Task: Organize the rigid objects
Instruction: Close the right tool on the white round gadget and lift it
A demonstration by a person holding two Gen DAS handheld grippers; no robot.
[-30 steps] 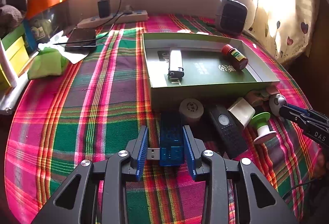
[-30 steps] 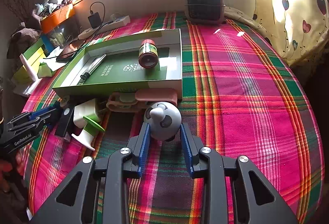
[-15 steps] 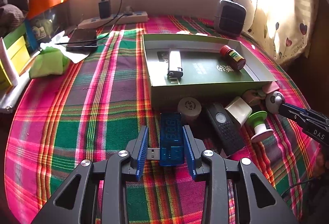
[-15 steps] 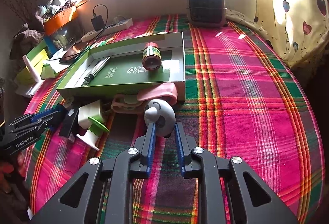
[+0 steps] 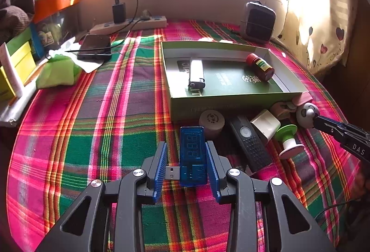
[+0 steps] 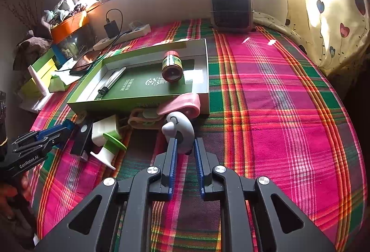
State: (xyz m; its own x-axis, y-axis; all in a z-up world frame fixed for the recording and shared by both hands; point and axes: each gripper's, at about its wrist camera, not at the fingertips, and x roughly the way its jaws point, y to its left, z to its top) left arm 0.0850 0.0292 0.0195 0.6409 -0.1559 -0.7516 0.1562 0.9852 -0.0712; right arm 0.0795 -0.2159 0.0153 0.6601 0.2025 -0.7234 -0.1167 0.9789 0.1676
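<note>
1. Plaid pink-green cloth on table (image 6: 266, 94) under both tools, soft bed for loose items; likely keeps hard pieces from sliding.
2. Shallow green cardboard box lid used as tray (image 5: 222, 102) straight ahead of left gripper, ahead-left of right gripper; evidently the collection spot, open side up for easy drop-in.
3. Already inside tray: white slim lighter (image 5: 196, 71) at left part, red-capped small brown bottle (image 5: 260, 64) lying on its side at far right.
4. Waiting row pressed against tray's near wall, between the two tools: black remote (image 5: 249, 143), white adapter block (image 5: 266, 123), green-and-white spool-shaped plastic piece (image 5: 289, 141), round beige cap (image 5: 211, 119).
5. Right gripper (image 6: 185, 147) clamped on grey-white round figurine with nub nose (image 6: 179, 129), pads squeezing its lower sides, item touching cloth just before tray's near-right corner; looks like grip set for lift into tray.
6. Left gripper (image 5: 186, 159) straddling blue translucent USB meter stick (image 5: 193, 154); right pad touching its edge, left pad against the metal plug sticking sideways, so grip appears made across plug and body. Stick flat on cloth, just short of tray.
</note>
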